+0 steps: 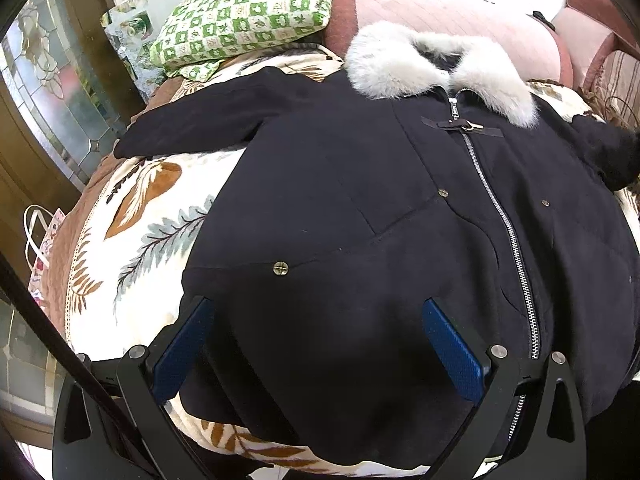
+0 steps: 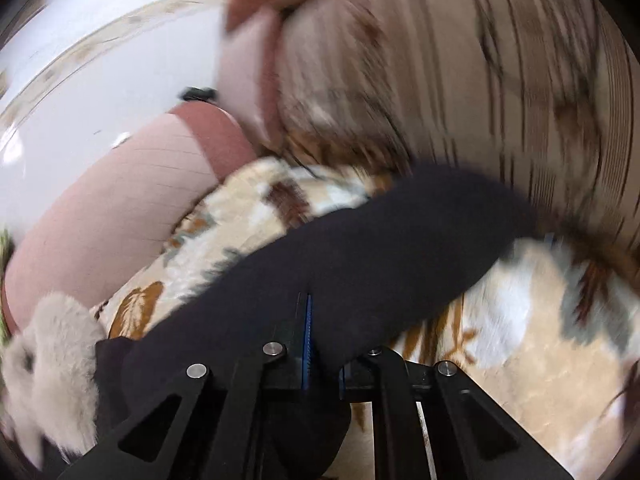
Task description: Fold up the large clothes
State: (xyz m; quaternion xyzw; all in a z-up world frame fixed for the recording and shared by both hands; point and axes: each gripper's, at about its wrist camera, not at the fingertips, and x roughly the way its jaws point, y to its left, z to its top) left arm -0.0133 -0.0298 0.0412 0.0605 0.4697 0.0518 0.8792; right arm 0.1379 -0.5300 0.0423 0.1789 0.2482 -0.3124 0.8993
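A dark coat point(image 1: 360, 200) with a pale fur collar point(image 1: 440, 64) lies front-up and zipped across the leaf-patterned bed cover point(image 1: 148, 216), its collar toward the pink headboard point(image 1: 460, 4) and a green checked pillow point(image 1: 248, 12) at the far corner. The left gripper point(image 1: 316, 344) hangs over the hem, its blue-padded jaws spread wide and holding nothing, though they sit just above the cloth. The right gripper point(image 2: 320, 344) is over at the right sleeve point(image 2: 380, 248); its jaws look drawn narrow with the dark sleeve fabric pinched between them, and the smeared background in the right wrist view suggests the hand is moving. I would judge this the first fold, the sleeve being carried in over the body of the coat. The left sleeve point(image 1: 192, 120) lies flung out flat, untouched. Next, the right hand would need to lay its sleeve across the chest without dragging the whole coat askew. The thick padded cloth may spring back, so the idle left gripper could pin the body down while that happens.
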